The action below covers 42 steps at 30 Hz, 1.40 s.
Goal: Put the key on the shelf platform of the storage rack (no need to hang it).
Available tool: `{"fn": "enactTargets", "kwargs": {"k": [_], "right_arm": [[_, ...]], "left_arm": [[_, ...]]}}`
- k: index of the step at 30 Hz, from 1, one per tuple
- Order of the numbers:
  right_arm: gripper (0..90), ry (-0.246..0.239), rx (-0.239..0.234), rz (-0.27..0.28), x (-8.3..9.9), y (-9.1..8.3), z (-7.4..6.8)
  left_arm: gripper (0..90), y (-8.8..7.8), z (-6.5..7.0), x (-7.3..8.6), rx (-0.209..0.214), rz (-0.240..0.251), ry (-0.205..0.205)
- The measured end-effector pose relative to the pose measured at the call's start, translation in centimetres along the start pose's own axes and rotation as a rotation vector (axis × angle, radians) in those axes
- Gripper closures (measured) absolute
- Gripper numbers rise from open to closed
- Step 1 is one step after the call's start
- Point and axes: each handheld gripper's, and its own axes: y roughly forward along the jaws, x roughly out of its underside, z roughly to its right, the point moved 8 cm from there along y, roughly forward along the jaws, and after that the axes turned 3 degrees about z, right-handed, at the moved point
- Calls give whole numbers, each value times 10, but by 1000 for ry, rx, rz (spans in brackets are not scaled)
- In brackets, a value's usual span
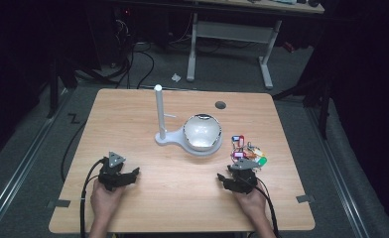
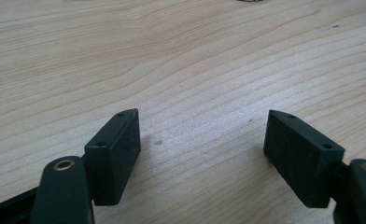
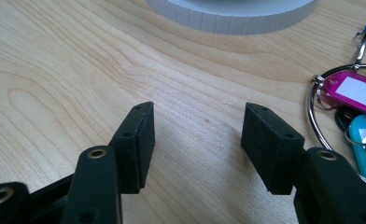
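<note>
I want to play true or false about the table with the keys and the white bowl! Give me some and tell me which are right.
1. The left hand-held gripper has open jaws with only bare wood between them. True.
2. The right hand-held gripper is squeezing the pink key tag. False: its jaws are open and empty, with the tag off to one side.
3. The bunch of colourful key tags on a metal ring lies inside the round white bowl. False: it lies on the wooden table beside the bowl.
4. A white upright post stands beside the bowl. True.
</note>
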Motion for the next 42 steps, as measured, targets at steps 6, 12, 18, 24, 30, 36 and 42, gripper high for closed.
{"fn": "enactTargets", "kwargs": {"k": [6, 12, 18, 24, 30, 36, 42], "right_arm": [[441, 1, 4, 0, 0, 0, 1], [441, 6, 7, -1, 0, 0, 1], [430, 8, 10, -2, 0, 0, 1], [392, 19, 20, -3, 0, 0, 2], [383, 25, 26, -5, 0, 0, 3], [425, 31, 35, -16, 1, -1, 3], [459, 29, 64, 5, -1, -8, 5]], "left_arm": [[274, -1, 0, 1, -5, 1, -6], [274, -1, 0, 1, -5, 1, -7], [274, -1, 0, 0, -3, 0, -3], [274, -1, 0, 0, -4, -1, -5], [274, -1, 0, 0, -2, -1, -1], [274, -1, 0, 1, -6, -3, -7], [274, -1, 0, 0, -2, -1, -2]]}}
